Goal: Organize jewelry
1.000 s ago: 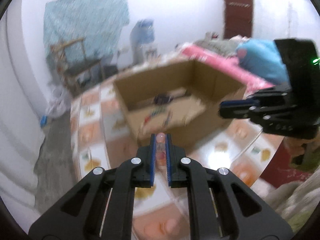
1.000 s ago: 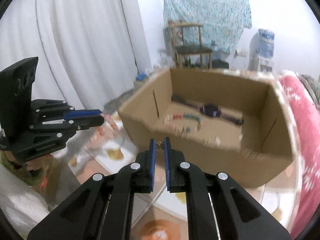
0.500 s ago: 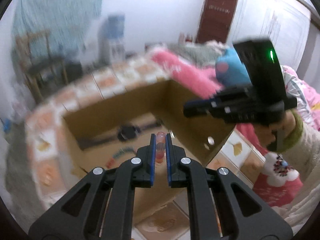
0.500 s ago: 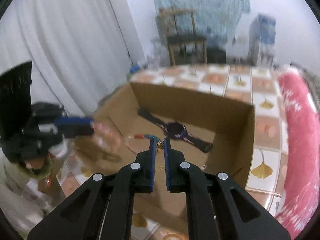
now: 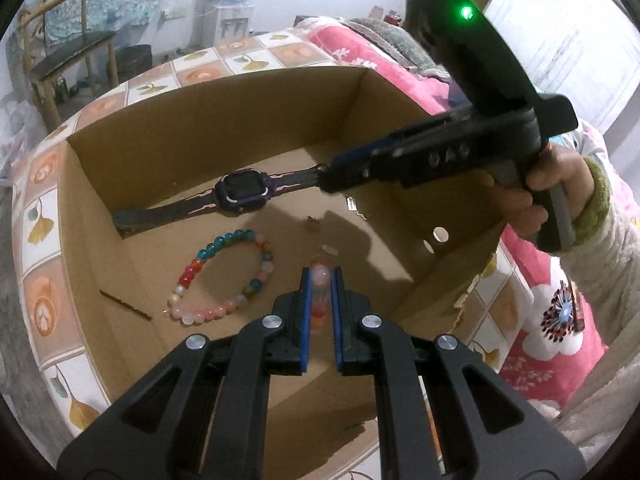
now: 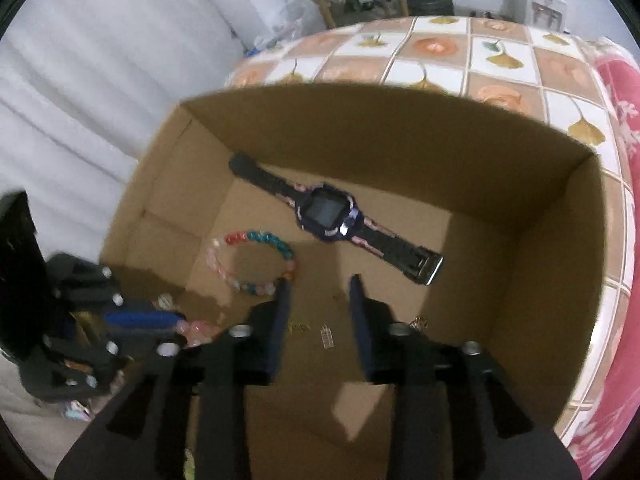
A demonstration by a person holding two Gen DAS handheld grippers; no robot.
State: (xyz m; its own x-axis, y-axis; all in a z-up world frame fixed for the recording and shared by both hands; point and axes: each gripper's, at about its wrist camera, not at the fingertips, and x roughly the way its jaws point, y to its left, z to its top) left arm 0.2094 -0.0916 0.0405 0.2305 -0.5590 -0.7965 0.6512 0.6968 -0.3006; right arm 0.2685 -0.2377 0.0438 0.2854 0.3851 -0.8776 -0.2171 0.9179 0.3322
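Cardboard box (image 5: 100, 240) on the tiled tabletop (image 5: 40, 216) holds a smartwatch (image 5: 242, 190) and a multicoloured bead bracelet (image 5: 224, 276). The left hand-held gripper (image 5: 320, 280) grasps pink beads (image 5: 320, 274) above the box floor. The right hand-held gripper (image 6: 318, 292) is opening with nothing between its jaws.

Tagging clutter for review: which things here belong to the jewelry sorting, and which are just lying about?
Job:
cardboard box
watch
bead bracelet in box
pink beads in left claw
small charms
right claw, opening, empty

Lying about:
wooden chair
water dispenser
pink blanket
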